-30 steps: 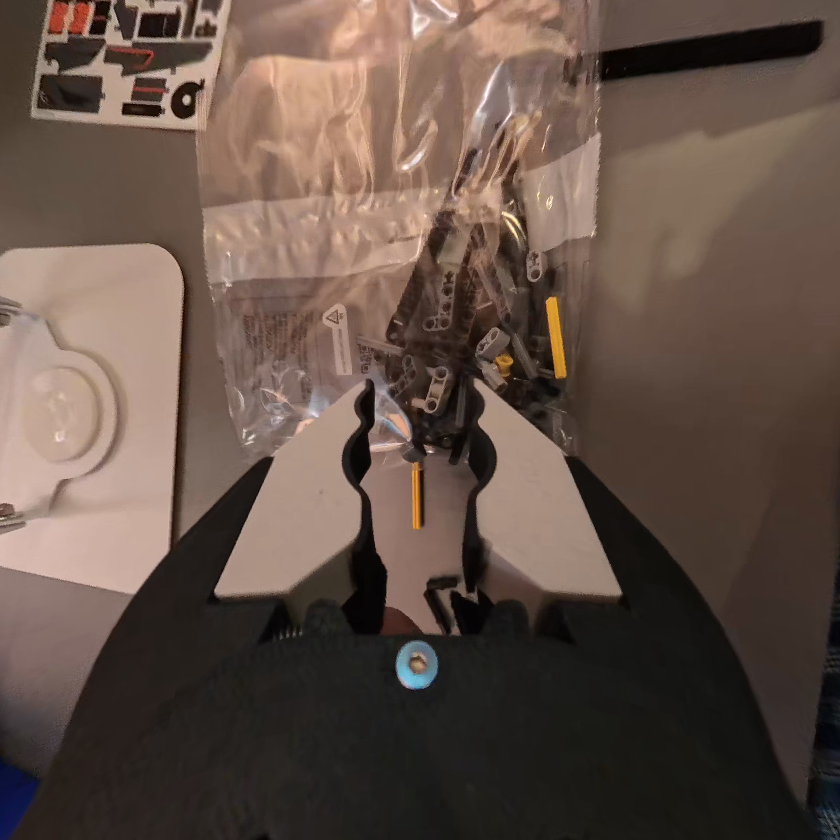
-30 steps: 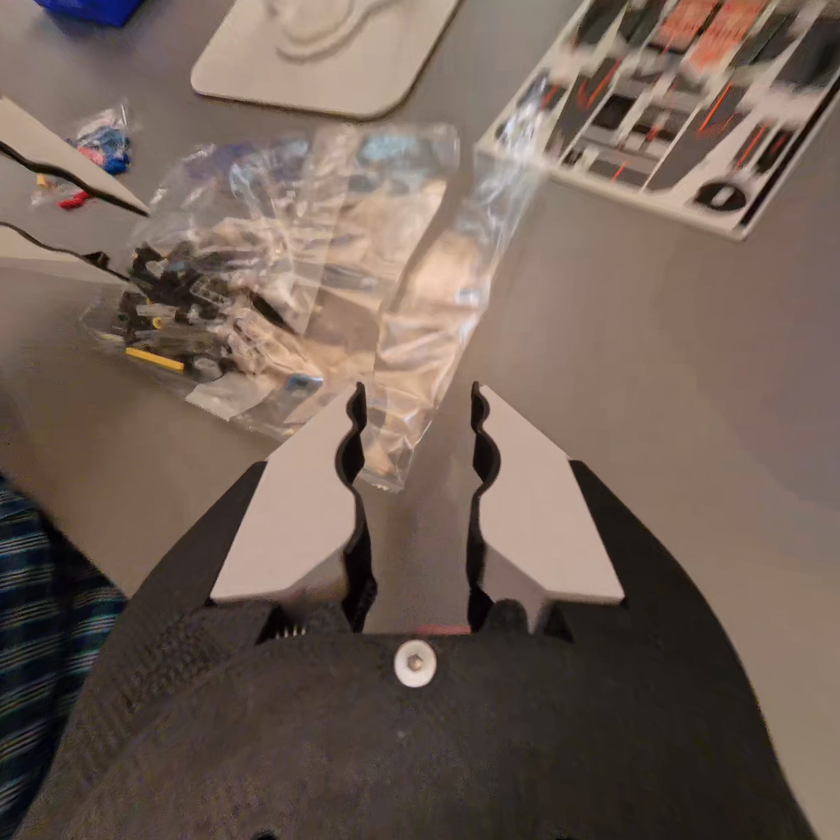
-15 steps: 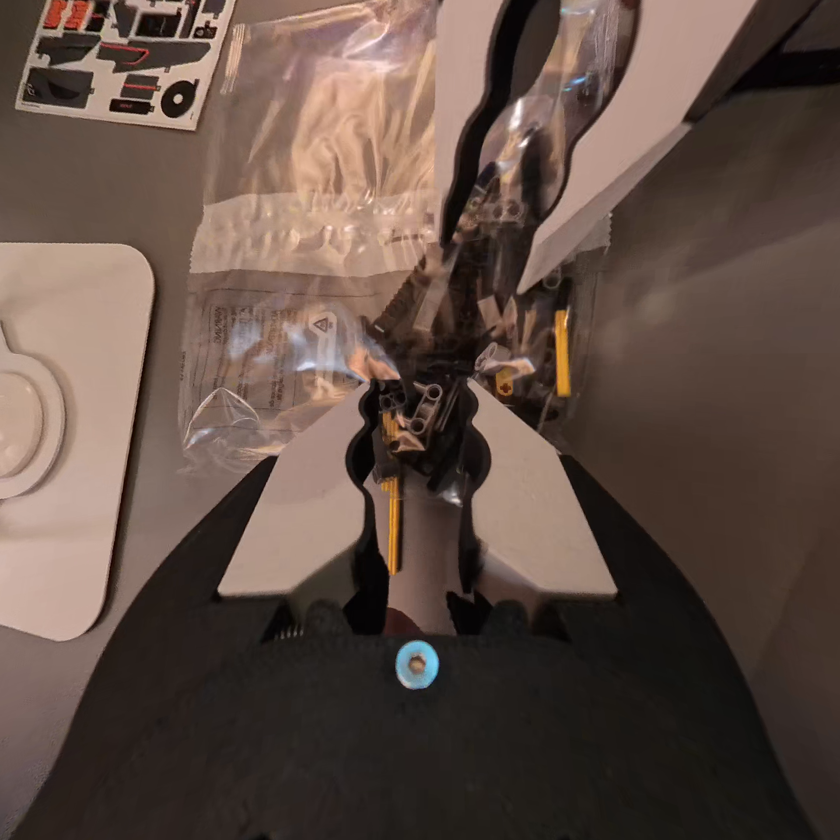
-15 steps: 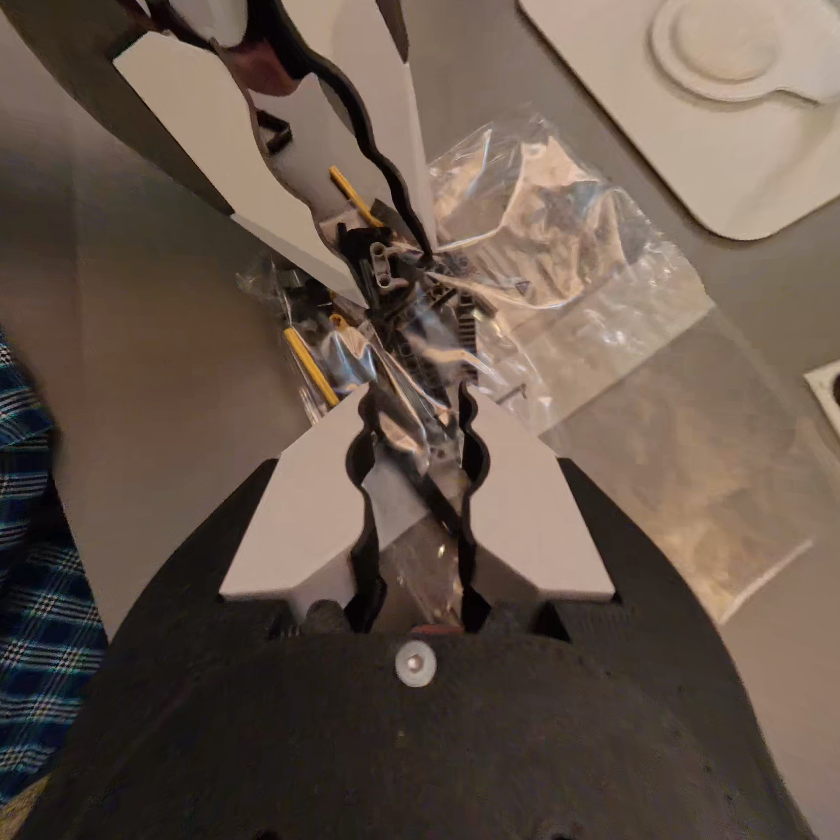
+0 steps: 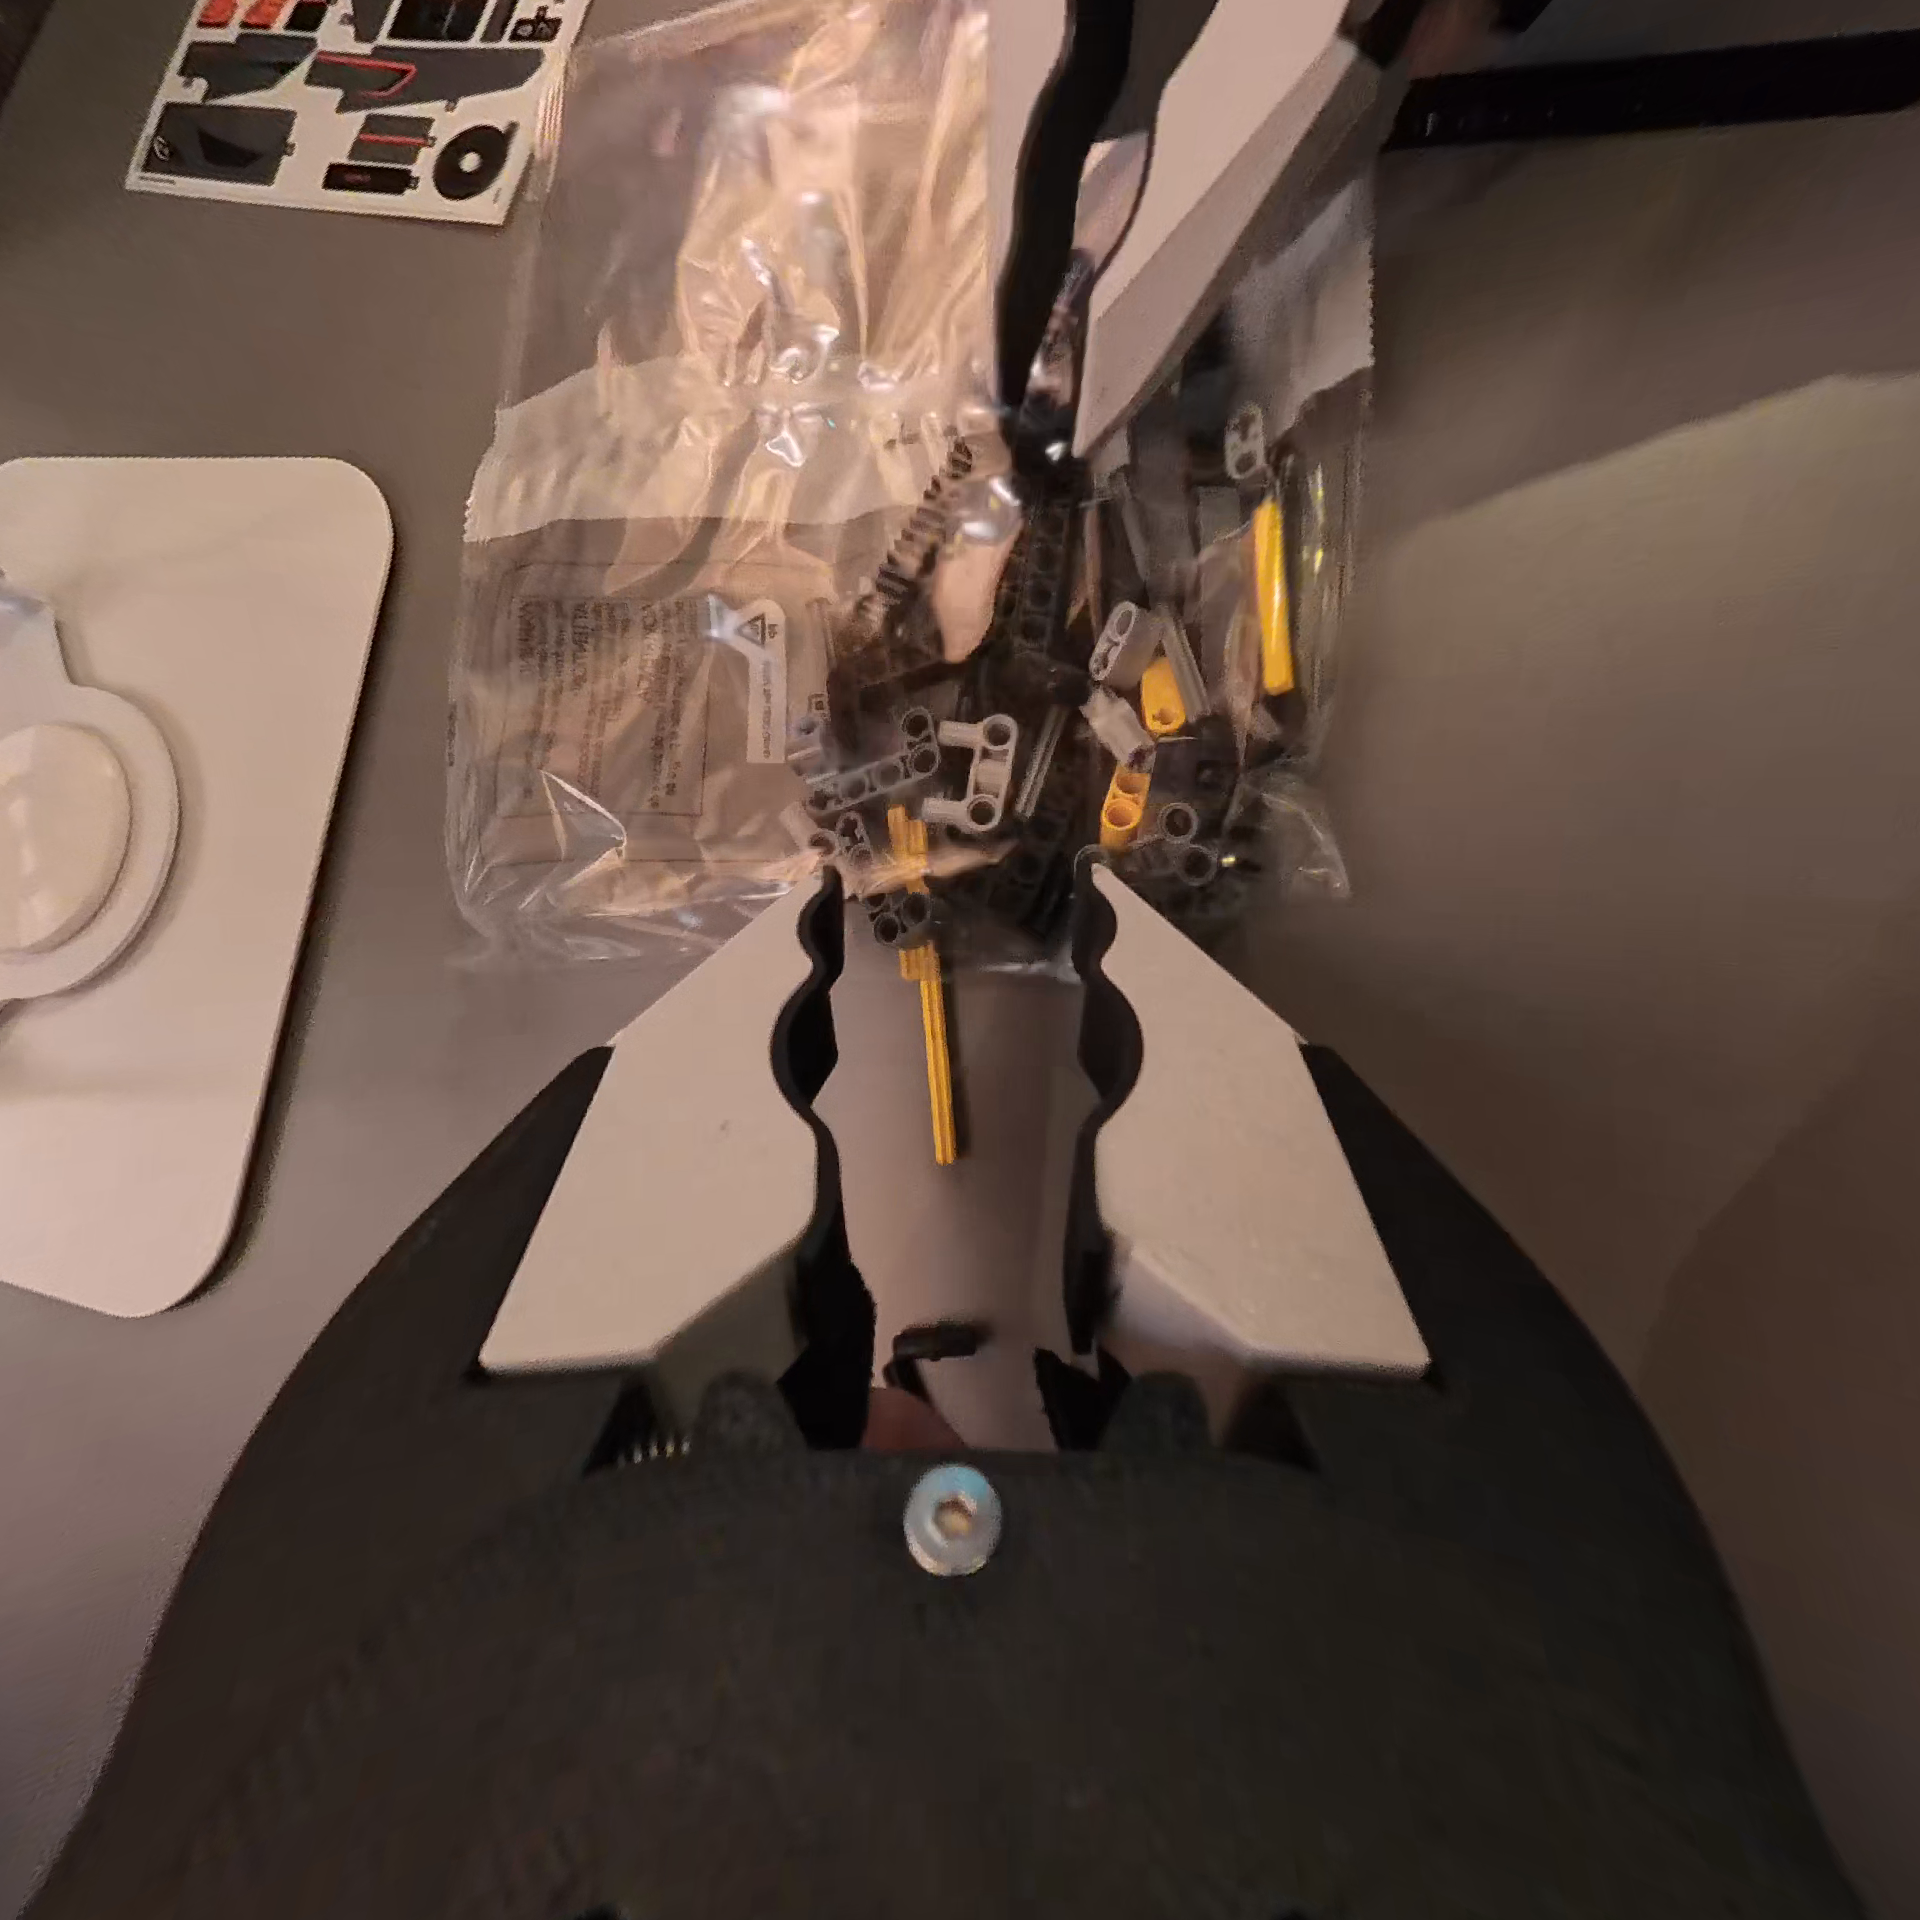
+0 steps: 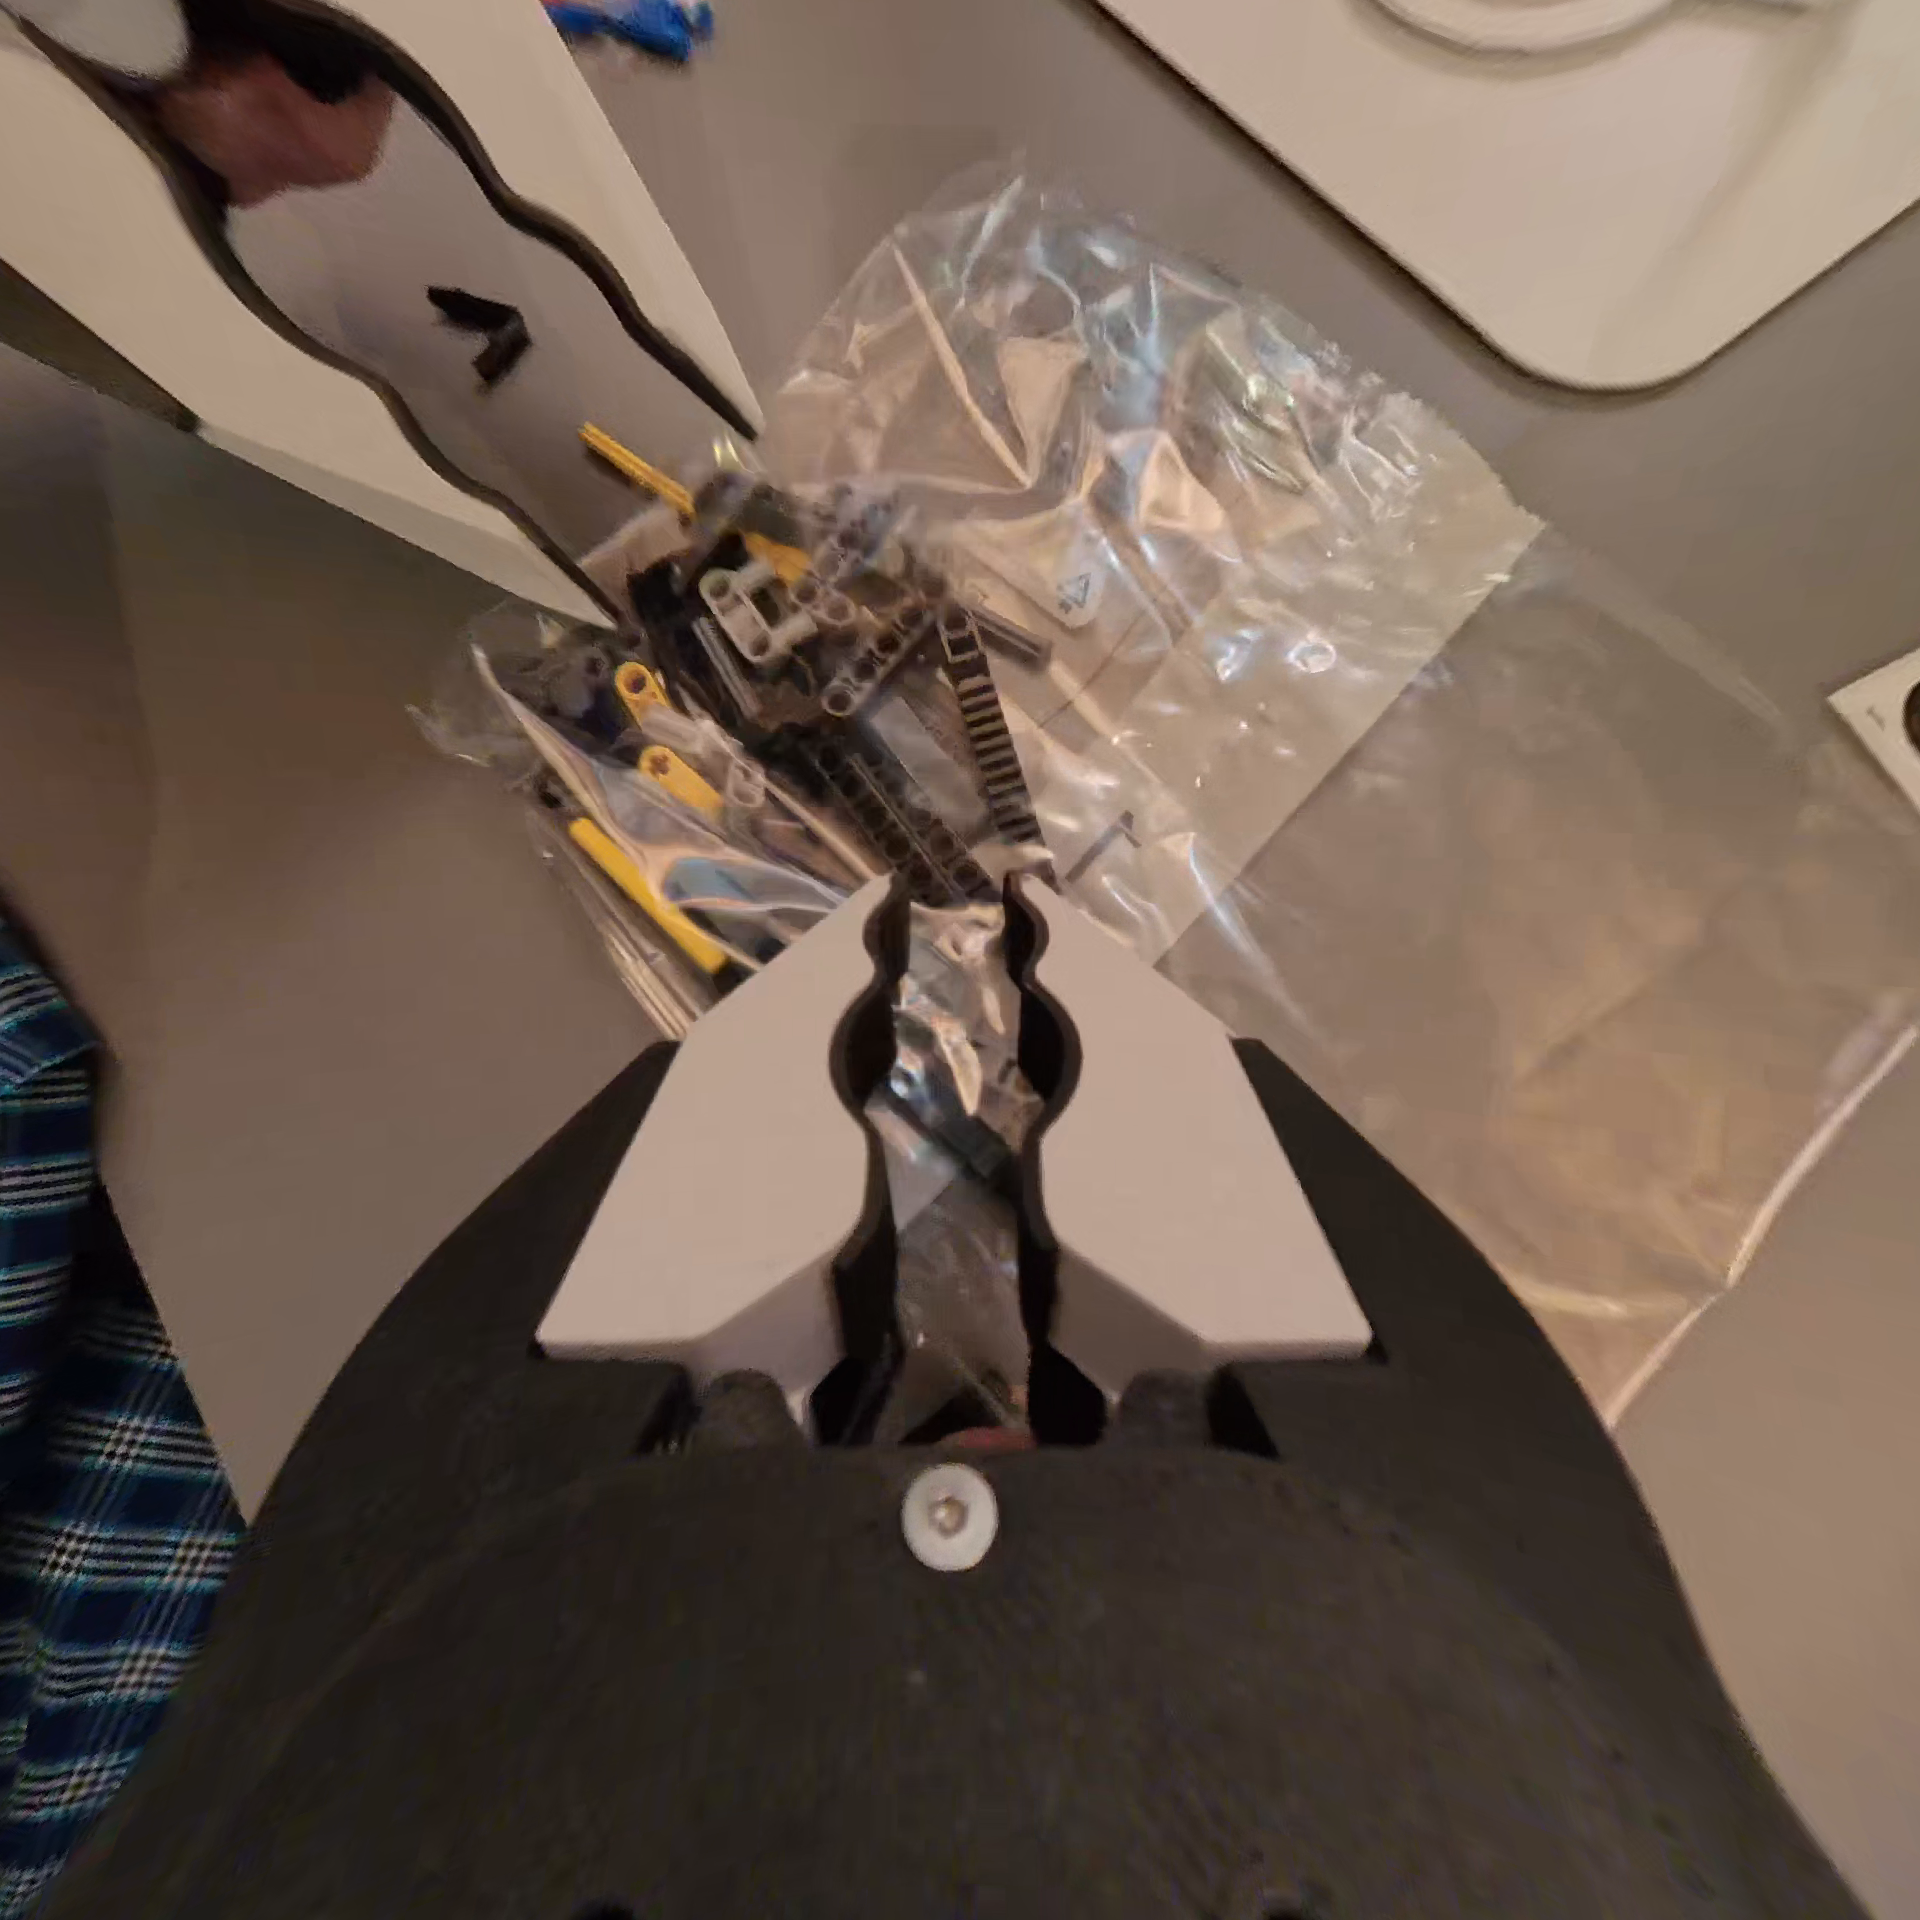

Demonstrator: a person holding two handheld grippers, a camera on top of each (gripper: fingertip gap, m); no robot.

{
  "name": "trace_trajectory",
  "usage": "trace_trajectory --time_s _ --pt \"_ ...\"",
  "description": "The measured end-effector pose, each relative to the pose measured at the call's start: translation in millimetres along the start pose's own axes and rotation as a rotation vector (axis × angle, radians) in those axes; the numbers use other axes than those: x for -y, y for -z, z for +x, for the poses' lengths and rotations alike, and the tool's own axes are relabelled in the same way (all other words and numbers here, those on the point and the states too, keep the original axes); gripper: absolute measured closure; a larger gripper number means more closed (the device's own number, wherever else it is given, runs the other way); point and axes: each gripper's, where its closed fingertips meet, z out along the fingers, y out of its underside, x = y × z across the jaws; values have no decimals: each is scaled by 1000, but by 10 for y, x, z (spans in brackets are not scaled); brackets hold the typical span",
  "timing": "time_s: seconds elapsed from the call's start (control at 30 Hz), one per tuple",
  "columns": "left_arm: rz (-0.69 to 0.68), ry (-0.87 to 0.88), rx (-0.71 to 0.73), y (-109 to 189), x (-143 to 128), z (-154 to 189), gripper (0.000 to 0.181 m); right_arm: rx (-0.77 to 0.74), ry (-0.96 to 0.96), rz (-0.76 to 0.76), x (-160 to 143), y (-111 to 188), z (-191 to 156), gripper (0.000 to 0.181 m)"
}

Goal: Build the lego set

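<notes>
Parts bag point(image 6: 1143, 623) pinched in right hand-held gripper point(image 6: 951, 894), left hand-held gripper point(image 5: 956, 894) agape at its end

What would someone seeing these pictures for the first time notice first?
The clear plastic bag of black, grey and yellow lego pieces lying mid-table, caught between both grippers. The right gripper is pinched on the crinkled plastic at one end, while the left gripper stands open at the opposite end. A sticker sheet lies at the far left.

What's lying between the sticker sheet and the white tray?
Nothing: in the left wrist view, bare grey table separates the sticker sheet from the white tray.
</notes>
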Motion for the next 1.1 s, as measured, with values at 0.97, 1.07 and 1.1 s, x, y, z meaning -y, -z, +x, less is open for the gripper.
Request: trace_trajectory --time_s 0.97,1.07,1.1 --pt "-26 -21 -30 -121 72 34 146 -347 -167 -106 -638 680 1406 163" --pt "-46 -24 -24 -114 49 -3 147 -257 -157 -87 -632 581 1341 170" --pt "-50 -31 -24 -113 45 -6 147 -239 -131 -93 -626 568 1306 170"
